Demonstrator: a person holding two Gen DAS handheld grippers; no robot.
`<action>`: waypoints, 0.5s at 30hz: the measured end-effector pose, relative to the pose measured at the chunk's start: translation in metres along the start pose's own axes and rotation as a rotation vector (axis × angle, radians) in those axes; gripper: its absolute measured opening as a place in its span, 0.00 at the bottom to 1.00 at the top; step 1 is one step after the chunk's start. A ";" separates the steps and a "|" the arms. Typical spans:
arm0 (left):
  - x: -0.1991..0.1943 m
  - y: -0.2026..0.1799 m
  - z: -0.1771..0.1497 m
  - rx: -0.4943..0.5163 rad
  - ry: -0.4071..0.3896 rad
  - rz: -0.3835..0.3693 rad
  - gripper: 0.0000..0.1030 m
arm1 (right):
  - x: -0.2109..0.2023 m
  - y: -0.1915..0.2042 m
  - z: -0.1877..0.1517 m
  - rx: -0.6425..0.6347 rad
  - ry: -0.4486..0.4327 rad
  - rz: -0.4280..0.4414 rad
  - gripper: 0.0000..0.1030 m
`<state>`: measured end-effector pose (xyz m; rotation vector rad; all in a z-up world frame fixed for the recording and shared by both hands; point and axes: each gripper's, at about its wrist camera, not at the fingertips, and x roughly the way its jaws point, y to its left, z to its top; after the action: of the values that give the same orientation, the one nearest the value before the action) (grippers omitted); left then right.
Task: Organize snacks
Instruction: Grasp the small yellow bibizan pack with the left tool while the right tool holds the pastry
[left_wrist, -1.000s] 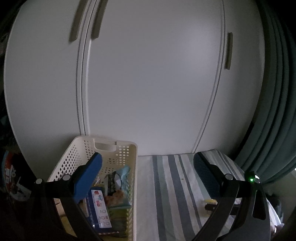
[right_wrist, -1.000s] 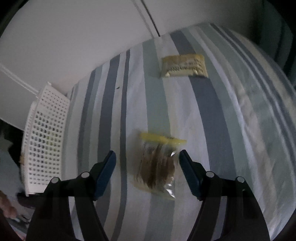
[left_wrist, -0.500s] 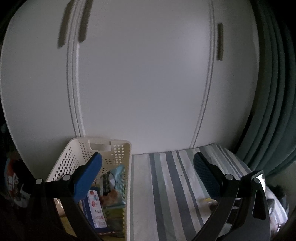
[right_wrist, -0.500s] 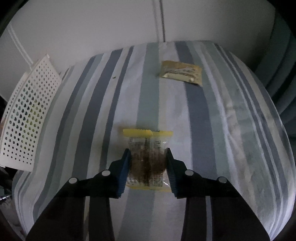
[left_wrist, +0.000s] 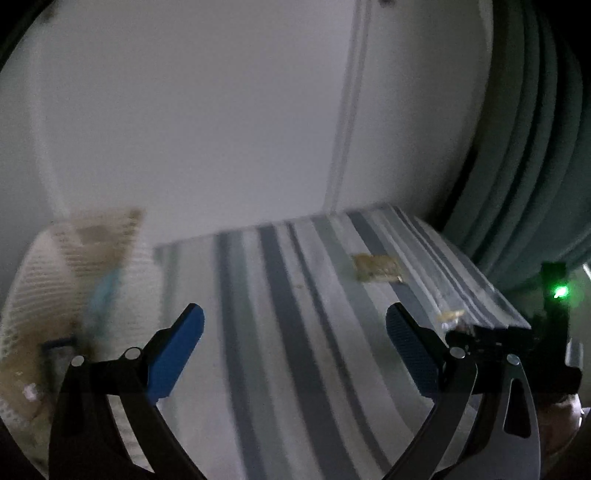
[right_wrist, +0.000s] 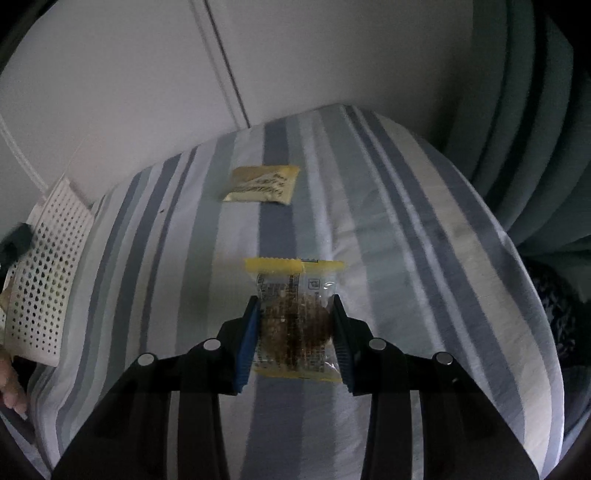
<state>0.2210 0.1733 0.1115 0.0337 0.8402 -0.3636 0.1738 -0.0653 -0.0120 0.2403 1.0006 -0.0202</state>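
Observation:
My right gripper (right_wrist: 294, 314) is shut on a clear snack packet with yellow ends (right_wrist: 293, 295), brown pieces inside, held just above the striped bedsheet (right_wrist: 388, 240). A flat yellow-beige sachet (right_wrist: 261, 184) lies farther back on the sheet, also seen in the left wrist view as the sachet (left_wrist: 376, 267). The white perforated basket (right_wrist: 48, 266) stands at the left edge of the bed; in the left wrist view the basket (left_wrist: 74, 266) is blurred, with snack packs inside. My left gripper (left_wrist: 293, 332) hangs open over the sheet, nothing between its blue pads.
White wardrobe doors (left_wrist: 221, 110) rise behind the bed. Teal curtains (left_wrist: 535, 147) hang at the right. The other gripper's body with a green light (left_wrist: 559, 291) shows at the right of the left wrist view. A person's fingers (right_wrist: 11, 387) show at the far left.
My right gripper closed on the yellow-ended packet and lifted it slightly. My left gripper swung right, away from the basket, toward the middle of the bed.

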 end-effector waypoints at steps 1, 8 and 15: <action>0.012 -0.006 0.002 0.010 0.024 -0.014 0.97 | -0.001 -0.003 -0.001 0.009 -0.002 0.003 0.36; 0.089 -0.051 0.019 0.129 0.132 -0.046 0.97 | 0.003 -0.014 -0.002 0.071 0.007 0.051 0.36; 0.153 -0.082 0.025 0.251 0.222 -0.006 0.97 | 0.008 -0.022 -0.001 0.112 0.020 0.097 0.36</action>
<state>0.3053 0.0465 0.0256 0.3099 1.0093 -0.4752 0.1741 -0.0860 -0.0232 0.3918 1.0080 0.0151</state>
